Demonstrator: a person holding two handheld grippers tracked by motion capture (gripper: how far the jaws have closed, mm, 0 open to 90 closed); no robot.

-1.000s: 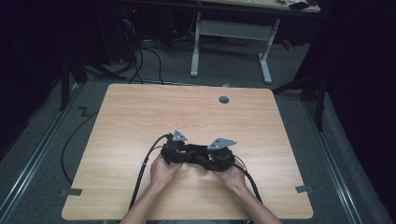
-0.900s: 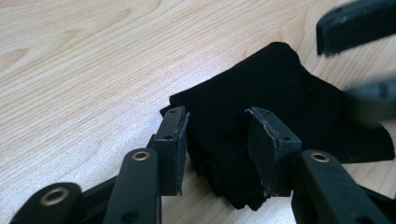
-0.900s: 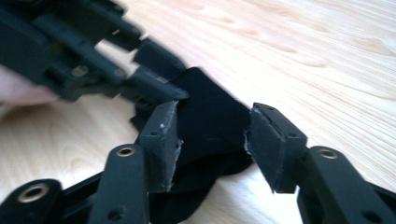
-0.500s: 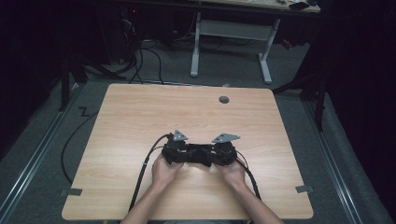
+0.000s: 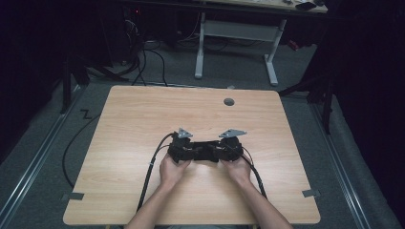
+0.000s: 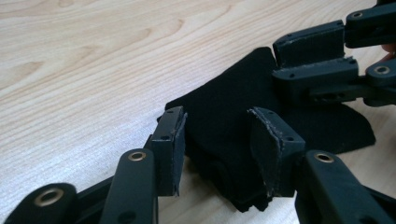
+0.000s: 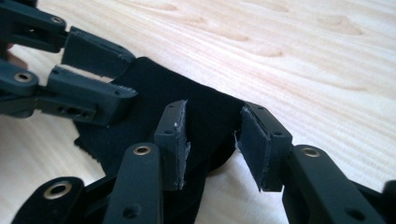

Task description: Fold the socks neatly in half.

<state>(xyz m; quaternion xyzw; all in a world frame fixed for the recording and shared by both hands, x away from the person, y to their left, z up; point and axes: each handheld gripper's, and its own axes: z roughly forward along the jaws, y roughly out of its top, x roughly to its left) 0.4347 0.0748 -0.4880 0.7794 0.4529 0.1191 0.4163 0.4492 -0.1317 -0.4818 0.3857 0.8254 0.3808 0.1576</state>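
Cloth: small black fabric piece [image 6: 243, 121], limp and partly folded, lying low centre of the high view on the pale wooden worktop [image 5: 143, 119]
Left gripper [image 6: 217, 149]: fingers half apart, astride a bunched fold, pads not pressing
Right gripper [image 7: 212, 140]: fingers half apart, have just been opening, cloth between them, no grip
Handling: likely light, soft, drapes and slips; best pinched at an edge or corner, both layers together
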